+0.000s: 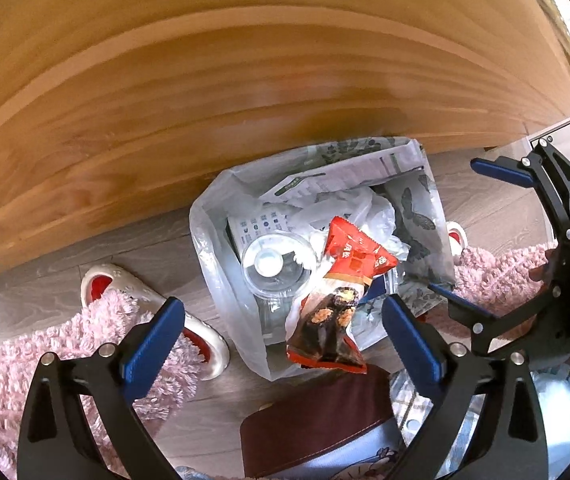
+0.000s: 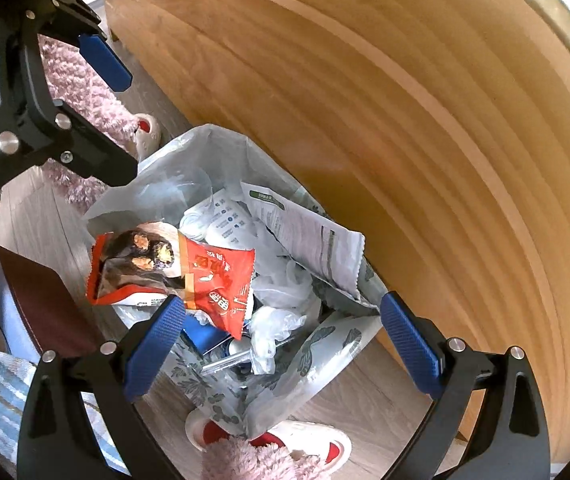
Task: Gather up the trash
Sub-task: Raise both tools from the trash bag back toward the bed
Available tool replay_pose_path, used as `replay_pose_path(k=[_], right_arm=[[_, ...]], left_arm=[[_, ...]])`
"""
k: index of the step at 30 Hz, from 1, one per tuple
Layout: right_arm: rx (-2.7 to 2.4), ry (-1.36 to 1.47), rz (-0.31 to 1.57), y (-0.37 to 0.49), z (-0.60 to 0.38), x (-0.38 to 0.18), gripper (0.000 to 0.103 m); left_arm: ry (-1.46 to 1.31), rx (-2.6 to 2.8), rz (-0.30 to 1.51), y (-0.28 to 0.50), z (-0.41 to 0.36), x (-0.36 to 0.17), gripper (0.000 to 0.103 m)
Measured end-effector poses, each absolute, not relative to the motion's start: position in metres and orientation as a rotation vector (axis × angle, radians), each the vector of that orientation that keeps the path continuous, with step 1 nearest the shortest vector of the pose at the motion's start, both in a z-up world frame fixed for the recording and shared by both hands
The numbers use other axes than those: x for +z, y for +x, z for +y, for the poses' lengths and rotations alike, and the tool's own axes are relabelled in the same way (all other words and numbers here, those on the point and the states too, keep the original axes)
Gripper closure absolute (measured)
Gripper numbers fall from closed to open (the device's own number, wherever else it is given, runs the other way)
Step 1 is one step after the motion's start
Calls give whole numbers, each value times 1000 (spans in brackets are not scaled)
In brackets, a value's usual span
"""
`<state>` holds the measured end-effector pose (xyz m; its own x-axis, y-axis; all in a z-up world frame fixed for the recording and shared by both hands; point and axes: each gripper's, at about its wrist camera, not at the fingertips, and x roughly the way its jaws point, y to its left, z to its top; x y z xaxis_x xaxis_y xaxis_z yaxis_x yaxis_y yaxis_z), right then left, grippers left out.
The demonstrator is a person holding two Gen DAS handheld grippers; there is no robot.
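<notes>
From the left wrist view, the left gripper point(image 1: 283, 332) hangs with its jaws wide apart and nothing between them, above the bin point(image 1: 221, 280), a container lined with a clear bag that stands on the floor against a wooden panel point(image 1: 245, 80). The task's thing, a red snack wrapper point(image 1: 337, 292), lies half in the bin, its lower end draped over the near rim; it looks likely to slide out onto the floor if the liner is nudged. Inside the bin sit a clear plastic lid point(image 1: 275, 264) and crumpled film. A white slipper point(image 1: 157, 300) and pink rug point(image 1: 65, 344) lie left of the bin. The right gripper point(image 1: 485, 232) shows at the bin's right, also spread. From the right wrist view, the right gripper point(image 2: 283, 332) is likewise empty, jaws apart, over the bin point(image 2: 133, 196); its blue left finger overlaps the wrapper point(image 2: 189, 268), though I cannot tell whether they touch. A printed paper point(image 2: 309, 240) leans against the panel side, crowding any push deeper.
</notes>
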<state>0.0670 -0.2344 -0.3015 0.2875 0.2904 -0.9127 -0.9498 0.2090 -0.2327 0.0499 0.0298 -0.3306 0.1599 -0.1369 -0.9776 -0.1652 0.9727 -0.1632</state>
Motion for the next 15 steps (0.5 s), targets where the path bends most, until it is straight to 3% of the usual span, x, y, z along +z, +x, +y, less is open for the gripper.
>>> replay_pose_path(k=[15], right_arm=[[989,-751,904,47,-256,-249,9]], left_arm=[[-293,-44,1297,35,26,-286,7]])
